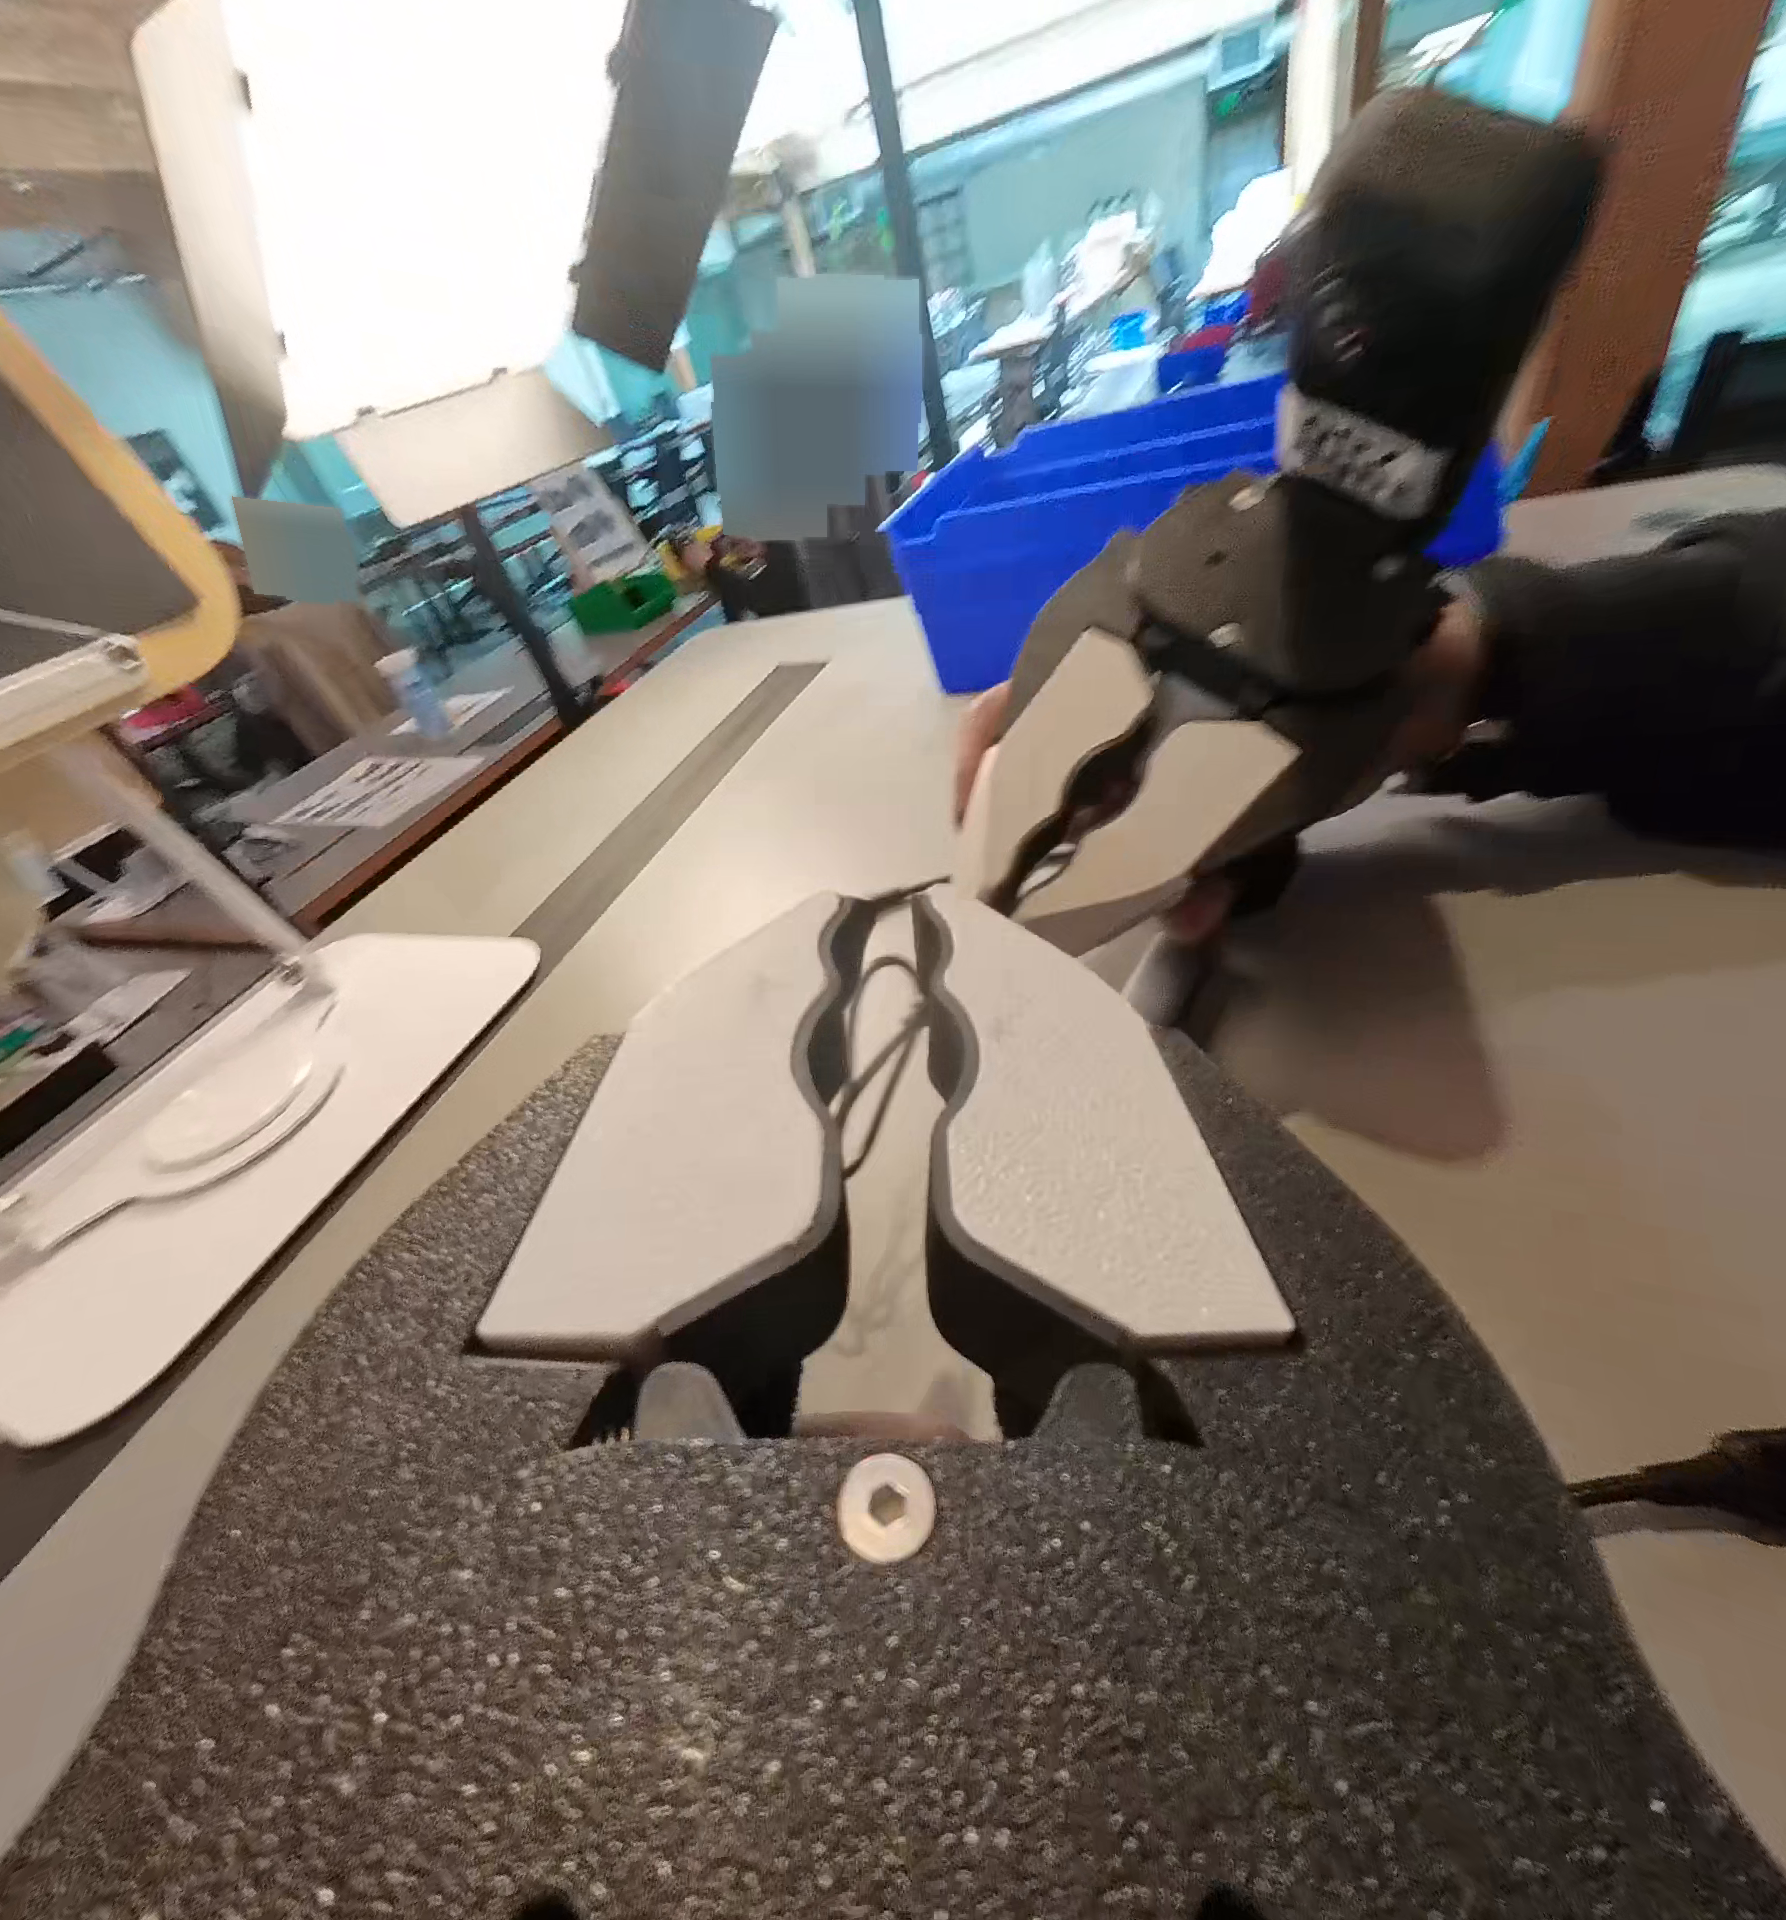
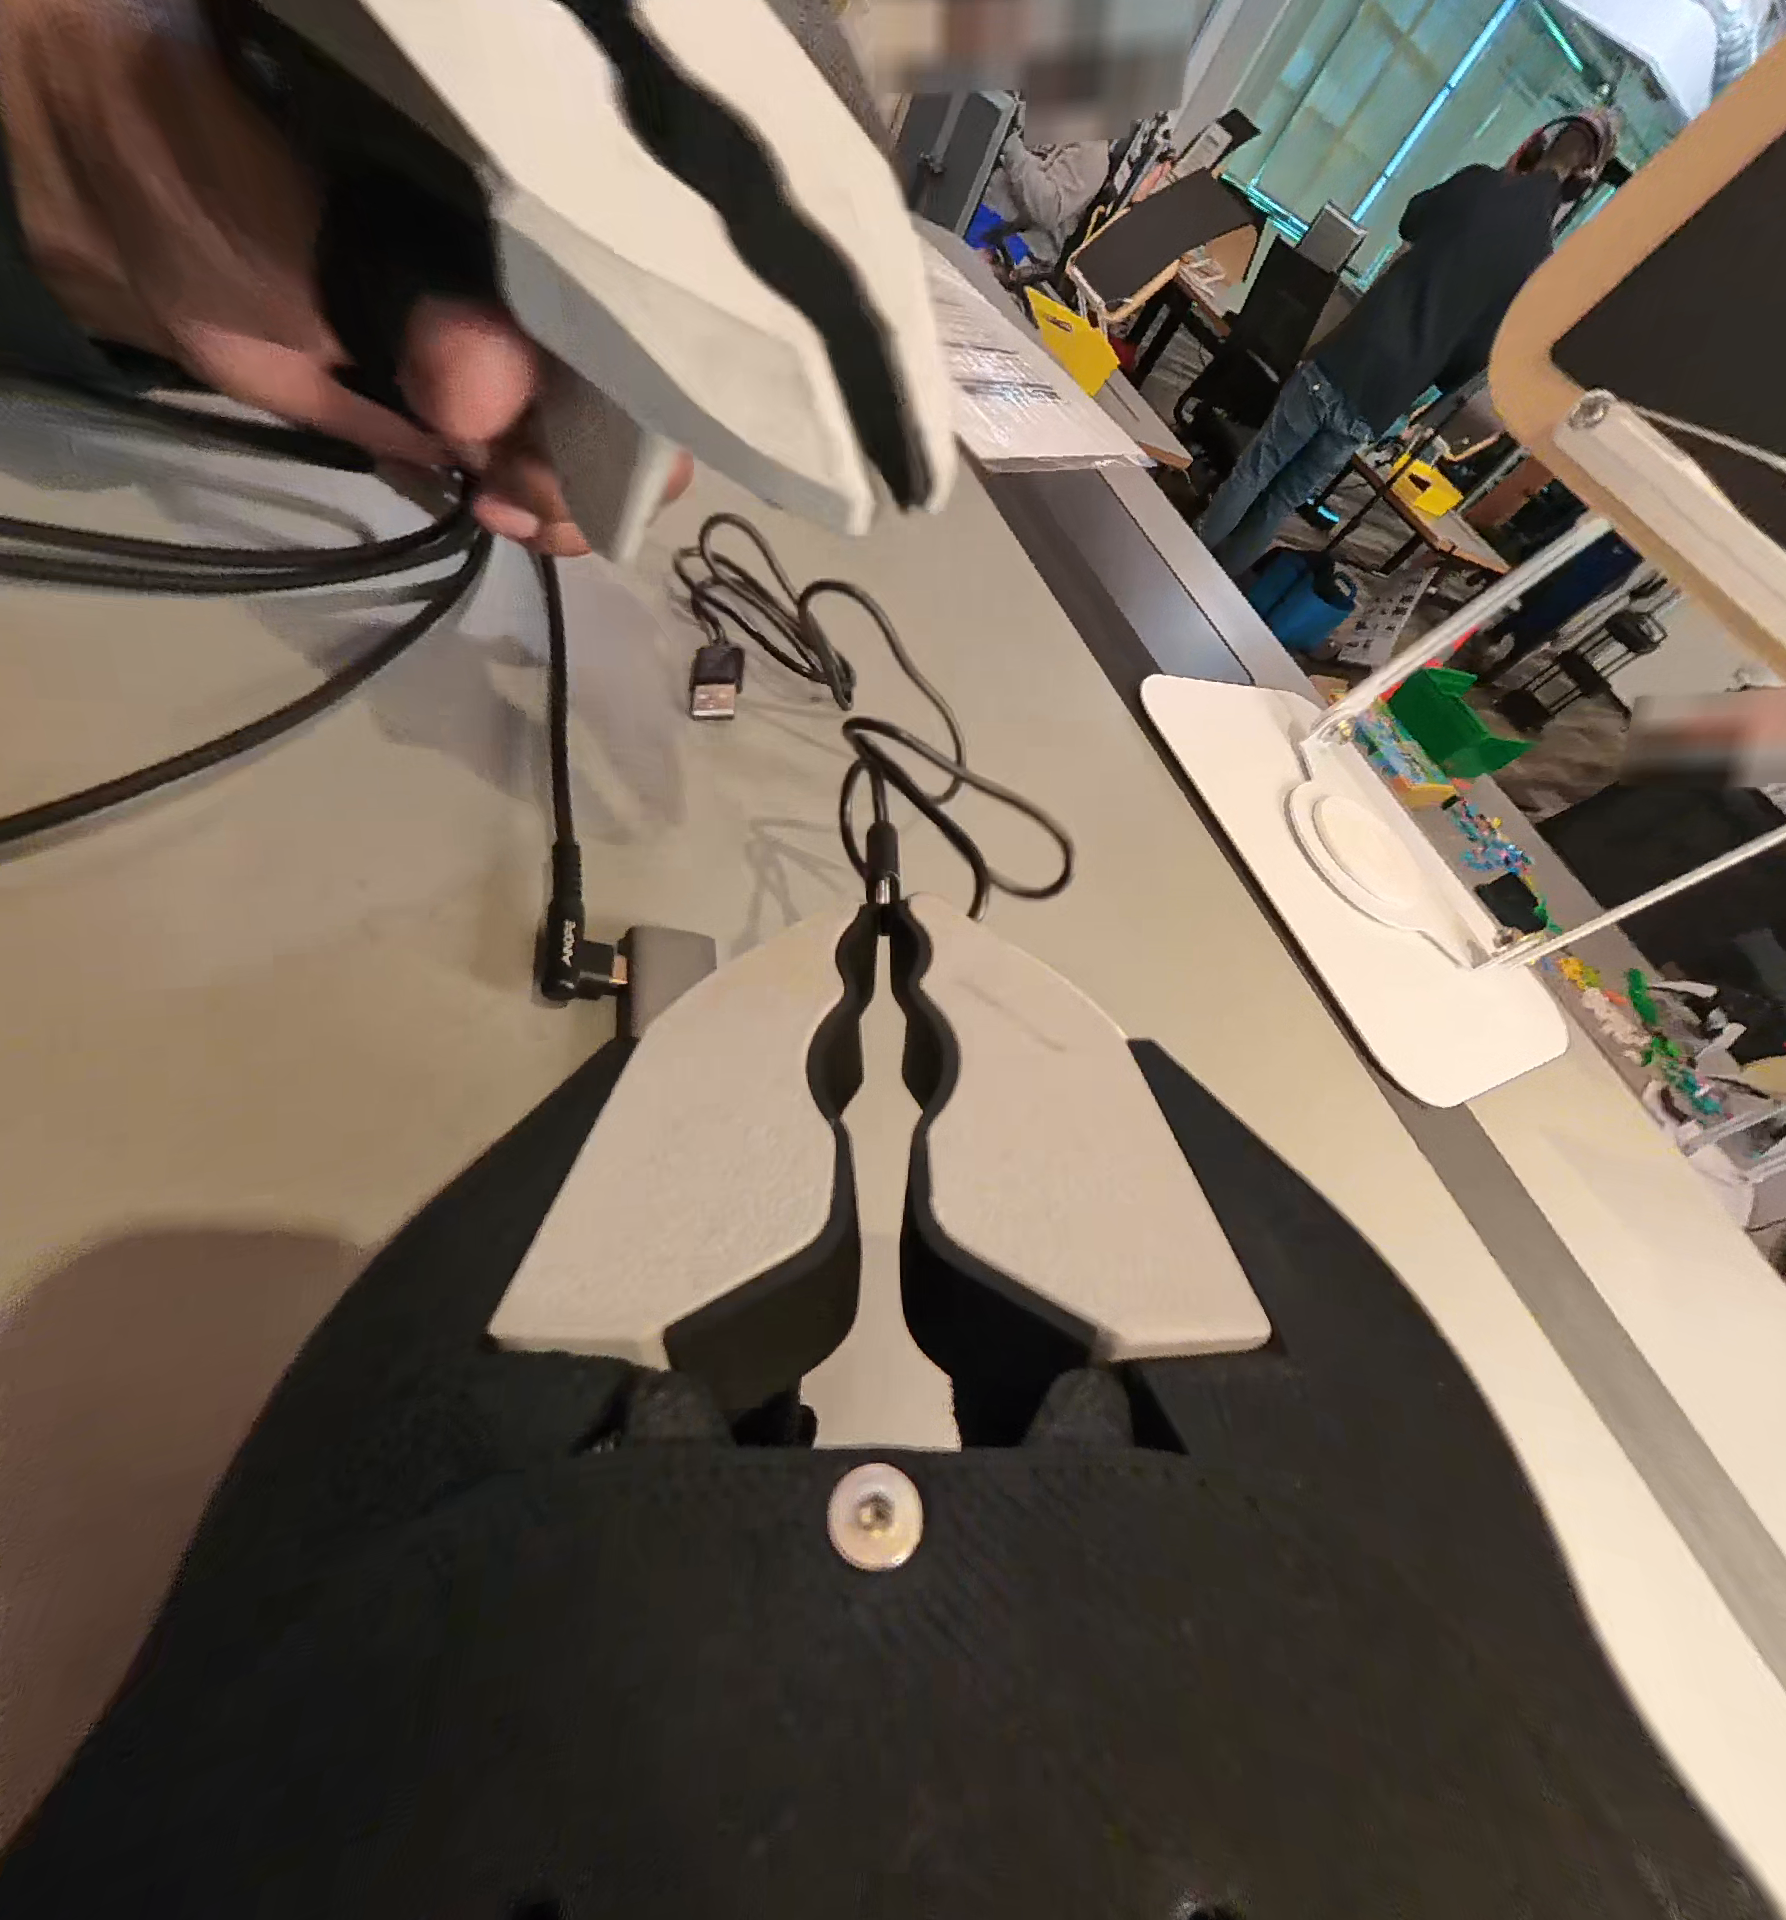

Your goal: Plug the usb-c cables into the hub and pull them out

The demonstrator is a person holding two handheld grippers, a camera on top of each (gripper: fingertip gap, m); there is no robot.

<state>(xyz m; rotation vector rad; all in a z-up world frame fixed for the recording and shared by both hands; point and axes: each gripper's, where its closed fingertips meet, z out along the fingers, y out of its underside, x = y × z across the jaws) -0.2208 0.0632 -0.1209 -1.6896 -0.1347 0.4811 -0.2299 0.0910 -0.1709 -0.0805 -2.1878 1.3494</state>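
Observation:
In the right wrist view my right gripper (image 2: 884, 920) is shut on the plug end of a thin black cable (image 2: 972, 821), low over the grey table. Just left of its fingers lies the grey hub (image 2: 673, 961), with a braided black cable's angled plug (image 2: 575, 956) seated in its end. The thin cable's USB-A plug (image 2: 717, 686) lies loose farther off. My left gripper (image 2: 894, 478) hangs above, its jaws together with nothing seen in them; a bare hand (image 2: 463, 416) behind it holds the braided cables. In the left wrist view the left gripper (image 1: 889, 902) faces the right gripper (image 1: 988, 894).
A white monitor stand base (image 2: 1356, 862) sits at the table's far side, also in the left wrist view (image 1: 245, 1091). A dark strip (image 1: 660, 790) runs along the table. Blue bins (image 1: 1076, 520) stand behind. A black plug (image 1: 1741, 1475) lies at the right. People work at tables beyond. Across from one pair of fingers to the other is roughly 6 cm. Between my right fingertips and the grey hub (image 2: 673, 961) there is roughly 6 cm.

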